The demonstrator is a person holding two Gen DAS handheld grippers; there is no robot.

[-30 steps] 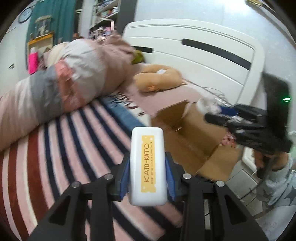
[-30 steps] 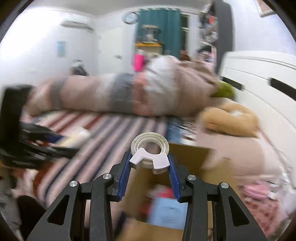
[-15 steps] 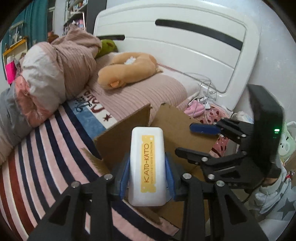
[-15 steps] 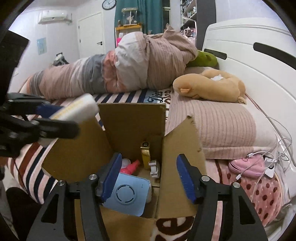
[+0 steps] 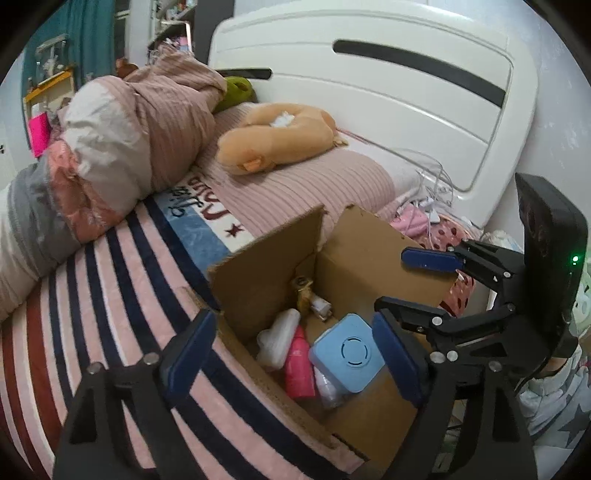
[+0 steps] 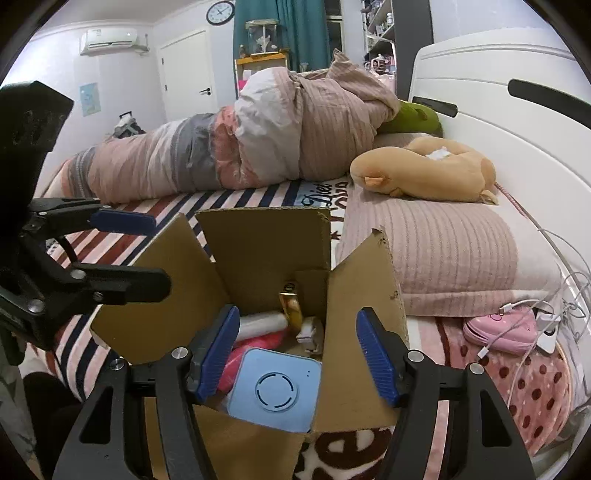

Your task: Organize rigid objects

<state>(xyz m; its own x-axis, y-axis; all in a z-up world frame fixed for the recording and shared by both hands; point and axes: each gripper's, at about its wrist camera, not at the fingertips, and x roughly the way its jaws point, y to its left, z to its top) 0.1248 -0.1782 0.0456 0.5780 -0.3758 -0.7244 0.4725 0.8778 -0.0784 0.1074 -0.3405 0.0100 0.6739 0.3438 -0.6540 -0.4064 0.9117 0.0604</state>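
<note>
**Both grippers empty over open cardboard box**

Left gripper (image 5: 291,354) is hovering lower centre of the left wrist view, jaws spread wide, gripping nothing. Right gripper (image 6: 297,350) is sitting bottom centre of its own view, jaws also wide apart and empty; it is also showing at right of the left view (image 5: 413,284).

Cardboard box (image 5: 354,254) is sitting on the striped blanket (image 5: 110,295), flaps up. Inside: blue square device (image 6: 275,389) lying flat, ring mark facing up; pink bottle (image 5: 298,365) with long axis running toward the bottom of frame; white container (image 5: 275,338) beside it, tilted up toward the box's far corner; gold item (image 6: 290,306) at the back.

Only the right view is showing the wall clock (image 6: 220,12), air conditioner (image 6: 112,41) and door (image 6: 186,77) across the top. Only the left view is showing the headboard (image 5: 406,74) slot in full.

Blanket writing is reading partly as "Diet" (image 6: 320,197); the rest is unreadable. The white container's label is not visible.
</note>
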